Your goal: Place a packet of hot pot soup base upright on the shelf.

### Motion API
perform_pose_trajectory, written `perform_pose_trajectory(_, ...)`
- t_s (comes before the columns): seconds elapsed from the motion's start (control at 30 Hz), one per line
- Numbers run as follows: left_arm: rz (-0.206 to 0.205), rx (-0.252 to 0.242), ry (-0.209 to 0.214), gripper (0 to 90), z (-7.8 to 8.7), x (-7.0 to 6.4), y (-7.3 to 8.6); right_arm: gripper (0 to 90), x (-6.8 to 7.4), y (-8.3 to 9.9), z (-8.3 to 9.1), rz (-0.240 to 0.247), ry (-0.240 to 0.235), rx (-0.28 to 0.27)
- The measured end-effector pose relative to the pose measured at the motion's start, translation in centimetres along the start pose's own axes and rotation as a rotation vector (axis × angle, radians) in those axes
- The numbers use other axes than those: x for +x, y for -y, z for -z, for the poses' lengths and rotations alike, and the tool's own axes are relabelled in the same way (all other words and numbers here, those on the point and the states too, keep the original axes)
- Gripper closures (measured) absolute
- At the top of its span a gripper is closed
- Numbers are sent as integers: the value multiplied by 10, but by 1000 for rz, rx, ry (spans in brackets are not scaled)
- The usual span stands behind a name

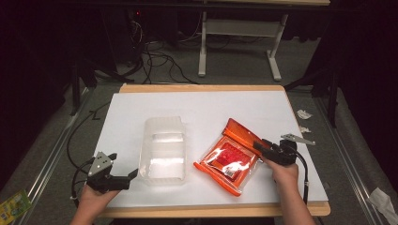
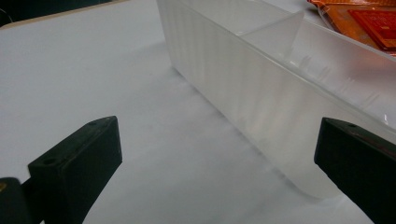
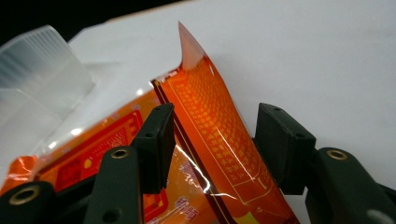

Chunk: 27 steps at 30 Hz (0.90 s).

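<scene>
Table (image 1: 141,101): white top, wood edging, spans the middle of the high view.
Clear container (image 1: 163,151): frosted plastic bin, centre-left of the high view; inner divider seen in my left gripper view.
Orange packet (image 1: 230,155): glossy, lies flat just right of the bin, right of centre.
My left gripper (image 1: 133,176): lower left, jaws spread wide, nothing between them, tips near the bin's near corner.
My right gripper (image 3: 212,140): jaws parted, straddling the packet's raised edge, not clamped.
Paper scraps (image 1: 303,114): floor, right of table.
</scene>
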<state>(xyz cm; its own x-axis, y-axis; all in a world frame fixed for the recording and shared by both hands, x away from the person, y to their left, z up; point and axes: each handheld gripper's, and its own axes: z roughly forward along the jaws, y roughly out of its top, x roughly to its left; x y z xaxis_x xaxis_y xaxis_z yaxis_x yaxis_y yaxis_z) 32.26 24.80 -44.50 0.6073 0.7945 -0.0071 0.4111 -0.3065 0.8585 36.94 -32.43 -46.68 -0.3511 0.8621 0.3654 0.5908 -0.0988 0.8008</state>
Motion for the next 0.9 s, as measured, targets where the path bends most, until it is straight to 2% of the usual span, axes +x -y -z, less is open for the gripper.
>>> perform_pose_trajectory(0.07, -6, 4, 0, 16, 0, 0, 0, 486, 0, 0, -5, 11, 32, 28)
perform_pose_trajectory(0.13, -6, 0, -1, 15, 0, 0, 0, 500, -2, -1, -8, 6, 58, 31)
perform_pose_trajectory(0.23, -2, -7, -3, 16, 3, 1, 0, 536, -7, 0, -10, -32, 69, 31)
perform_pose_trajectory(0.43, 4, -16, -5, 16, 5, 4, 0, 563, -8, 1, -13, -36, 99, 44)
perform_pose_trajectory(0.57, 2, -17, -4, 16, 5, 5, 0, 600, -8, 1, -17, -47, 137, 58)
perform_pose_trajectory(0.67, 12, -18, -3, 16, 5, 7, 1, 744, -7, 0, -16, -15, 184, 31)
perform_pose_trajectory(0.73, 14, -19, -7, 16, 6, 6, 1, 825, -6, 0, -13, -6, 192, 26)
perform_pose_trajectory(0.83, 22, -28, -11, 16, 7, 4, 1, 883, -5, -2, -8, 4, 172, 13)
perform_pose_trajectory(0.9, 28, -29, -17, 16, 7, 4, 1, 900, -2, -2, -6, 38, 172, 0)
